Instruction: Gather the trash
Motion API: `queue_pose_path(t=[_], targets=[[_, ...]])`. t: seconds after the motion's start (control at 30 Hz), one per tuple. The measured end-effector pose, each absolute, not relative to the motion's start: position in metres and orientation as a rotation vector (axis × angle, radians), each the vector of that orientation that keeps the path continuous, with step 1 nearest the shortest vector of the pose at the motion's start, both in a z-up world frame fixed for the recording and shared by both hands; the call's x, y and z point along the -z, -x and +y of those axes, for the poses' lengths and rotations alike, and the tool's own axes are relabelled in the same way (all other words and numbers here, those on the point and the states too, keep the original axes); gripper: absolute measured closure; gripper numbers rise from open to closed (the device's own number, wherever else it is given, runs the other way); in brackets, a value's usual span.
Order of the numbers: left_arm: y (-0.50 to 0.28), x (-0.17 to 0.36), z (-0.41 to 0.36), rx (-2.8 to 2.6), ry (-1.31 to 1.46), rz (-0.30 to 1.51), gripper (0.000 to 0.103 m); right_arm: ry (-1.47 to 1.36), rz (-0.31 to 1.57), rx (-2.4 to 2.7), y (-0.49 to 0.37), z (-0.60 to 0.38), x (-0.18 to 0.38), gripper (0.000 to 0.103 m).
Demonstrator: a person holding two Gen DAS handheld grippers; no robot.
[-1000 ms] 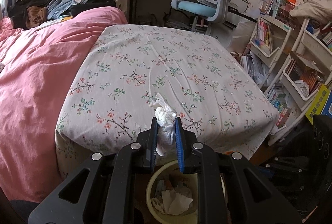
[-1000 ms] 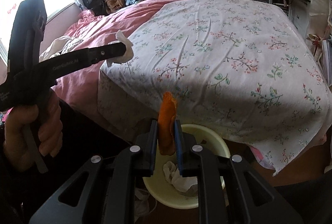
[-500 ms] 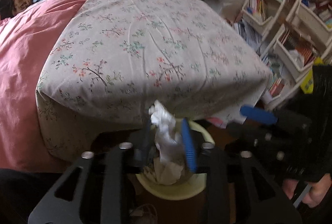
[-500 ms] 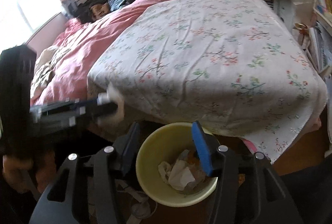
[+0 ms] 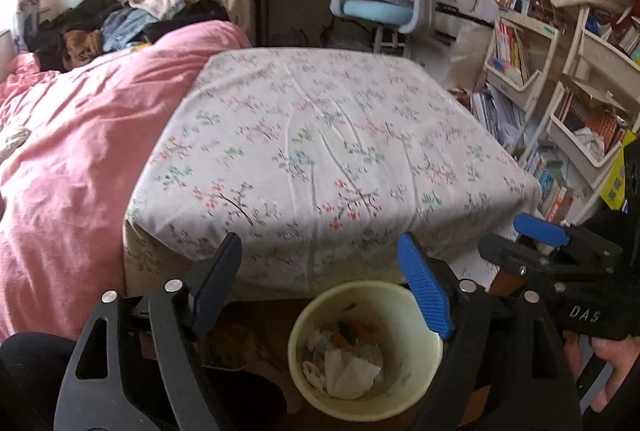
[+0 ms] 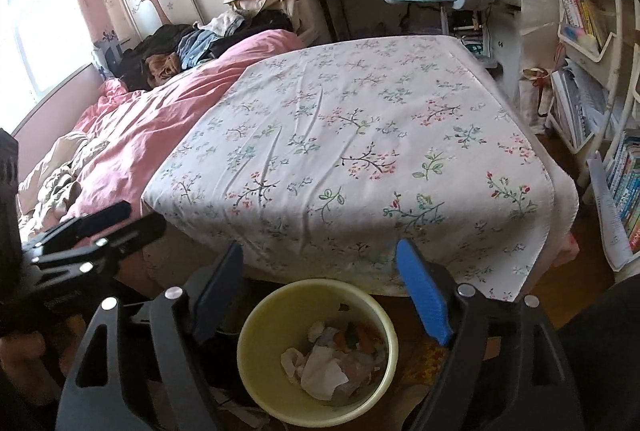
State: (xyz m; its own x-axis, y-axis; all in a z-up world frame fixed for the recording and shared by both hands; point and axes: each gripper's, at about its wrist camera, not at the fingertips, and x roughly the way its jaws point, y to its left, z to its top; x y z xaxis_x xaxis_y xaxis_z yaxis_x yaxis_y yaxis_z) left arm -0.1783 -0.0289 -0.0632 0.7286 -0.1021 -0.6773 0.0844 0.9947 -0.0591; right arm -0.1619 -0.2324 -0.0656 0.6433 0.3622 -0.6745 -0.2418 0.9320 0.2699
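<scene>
Below, bin (image 6: 256, 371) floor hidden under crumpled tissue (image 6: 324, 371).

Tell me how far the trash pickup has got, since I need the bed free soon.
Done: white tissue and an orange scrap lie in the yellow bin. In hand: nothing; the left gripper and right gripper have just been opening, with nothing between them. Left: no trash shows on the floral sheet.

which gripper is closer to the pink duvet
Left. The left gripper is on the pink duvet's side of the yellow bin; the right gripper is on the other side, toward the bookshelves. Both jaws have just been opening, nothing between them.
</scene>
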Motion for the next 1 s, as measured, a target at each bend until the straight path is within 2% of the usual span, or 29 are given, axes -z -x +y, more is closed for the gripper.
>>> queue_pose_path(t=[0.4, 0.57, 0.83, 1.0], targets=[[0.179, 0.043, -0.019, 0.05, 0.051, 0.645, 0.014, -0.134, 0.747, -0.321, 0.16, -0.231, 0.056, 0.02], [0.174, 0.008, -0.011, -0.007, 0.038, 0.525, 0.007, -0.108, 0.621, -0.309, 0.143, -0.229, 0.022, 0.018], [0.137, -0.047, 0.022, -0.056, 0.094, 0.424, 0.007, -0.046, 0.447, -0.325, 0.106, -0.214, -0.03, 0.012], [0.098, -0.052, 0.044, -0.097, 0.138, 0.426, 0.007, -0.072, 0.417, -0.291, 0.077, -0.216, -0.034, 0.011]])
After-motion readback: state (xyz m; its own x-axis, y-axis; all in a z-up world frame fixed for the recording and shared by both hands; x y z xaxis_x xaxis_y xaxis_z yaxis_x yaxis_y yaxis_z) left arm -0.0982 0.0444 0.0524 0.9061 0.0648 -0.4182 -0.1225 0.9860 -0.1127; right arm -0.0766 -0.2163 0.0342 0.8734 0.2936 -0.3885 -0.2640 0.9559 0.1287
